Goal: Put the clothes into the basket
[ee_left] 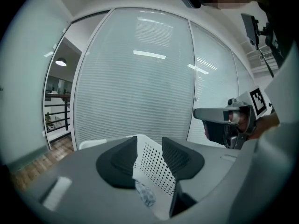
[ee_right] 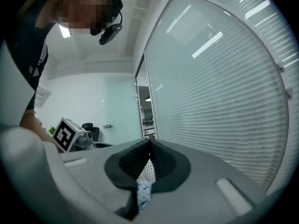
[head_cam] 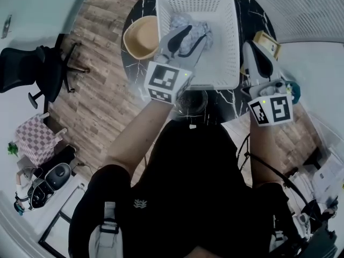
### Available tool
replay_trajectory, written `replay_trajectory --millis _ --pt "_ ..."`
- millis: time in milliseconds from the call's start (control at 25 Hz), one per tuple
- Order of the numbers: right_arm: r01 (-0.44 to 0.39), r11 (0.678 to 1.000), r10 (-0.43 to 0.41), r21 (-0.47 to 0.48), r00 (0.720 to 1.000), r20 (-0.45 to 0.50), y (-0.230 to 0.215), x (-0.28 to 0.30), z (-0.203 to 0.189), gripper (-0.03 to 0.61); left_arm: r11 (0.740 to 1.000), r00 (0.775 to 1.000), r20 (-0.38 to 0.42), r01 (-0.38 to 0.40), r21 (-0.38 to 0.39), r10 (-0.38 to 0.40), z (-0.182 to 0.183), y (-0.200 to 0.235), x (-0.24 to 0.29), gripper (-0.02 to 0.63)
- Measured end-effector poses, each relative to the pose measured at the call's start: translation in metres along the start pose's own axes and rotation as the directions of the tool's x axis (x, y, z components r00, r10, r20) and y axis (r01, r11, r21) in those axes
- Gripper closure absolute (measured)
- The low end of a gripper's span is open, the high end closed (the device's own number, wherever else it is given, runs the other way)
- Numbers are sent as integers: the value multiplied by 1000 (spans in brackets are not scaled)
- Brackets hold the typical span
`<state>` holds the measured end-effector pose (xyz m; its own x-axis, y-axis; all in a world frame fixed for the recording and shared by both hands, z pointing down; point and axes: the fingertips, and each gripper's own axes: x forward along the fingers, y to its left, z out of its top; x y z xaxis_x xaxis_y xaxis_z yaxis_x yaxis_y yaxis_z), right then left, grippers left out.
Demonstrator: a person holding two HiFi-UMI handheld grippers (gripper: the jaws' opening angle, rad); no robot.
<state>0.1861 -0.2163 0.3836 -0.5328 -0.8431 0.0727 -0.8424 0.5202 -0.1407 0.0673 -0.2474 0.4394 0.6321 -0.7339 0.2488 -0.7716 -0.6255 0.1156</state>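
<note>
A white perforated basket (head_cam: 224, 15) stands on the black marble table (head_cam: 137, 63). A crumpled grey-and-white patterned garment (head_cam: 181, 21) lies inside it. My left gripper (head_cam: 189, 36) hangs over the basket just above the garment. Its jaws stand apart with nothing pressed between them. In the left gripper view the basket wall (ee_left: 156, 164) and a bit of the garment (ee_left: 145, 195) show through the gap of the left gripper (ee_left: 149, 146). My right gripper (head_cam: 253, 51) is just outside the basket's right wall. In its own view the right gripper (ee_right: 149, 143) has its tips touching and holds nothing.
A tan bowl (head_cam: 141, 36) sits left of the basket, and a clear glass bowl (head_cam: 192, 102) is at the table's near edge. A small box (head_cam: 267, 42) lies to the right. An office chair (head_cam: 37, 69) stands on the wooden floor at the left.
</note>
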Motion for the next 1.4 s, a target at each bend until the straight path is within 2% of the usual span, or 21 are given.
replay_trajectory --millis 320,560,720,920,1120,1400 --pt "6 1000 -6 -15 999 32 9 -20 32 577 993 991 75 -110 44 106 42 20 -60 476" --pt "50 999 -49 -9 998 29 5 -51 35 577 984 978 125 -172 56 164 63 28 -109 499" --pt "67 997 -66 -22 997 33 8 -68 42 577 975 966 158 -216 49 206 70 33 -143 541" --pt "50 996 -45 -69 997 65 24 -81 51 577 968 956 184 -244 64 228 72 37 -175 609" --pt "51 996 -47 -73 997 61 31 -86 49 577 965 954 182 -255 61 240 67 38 -185 609" --pt "68 995 -63 -75 996 60 30 -84 49 577 967 952 201 -247 61 230 78 41 -182 609"
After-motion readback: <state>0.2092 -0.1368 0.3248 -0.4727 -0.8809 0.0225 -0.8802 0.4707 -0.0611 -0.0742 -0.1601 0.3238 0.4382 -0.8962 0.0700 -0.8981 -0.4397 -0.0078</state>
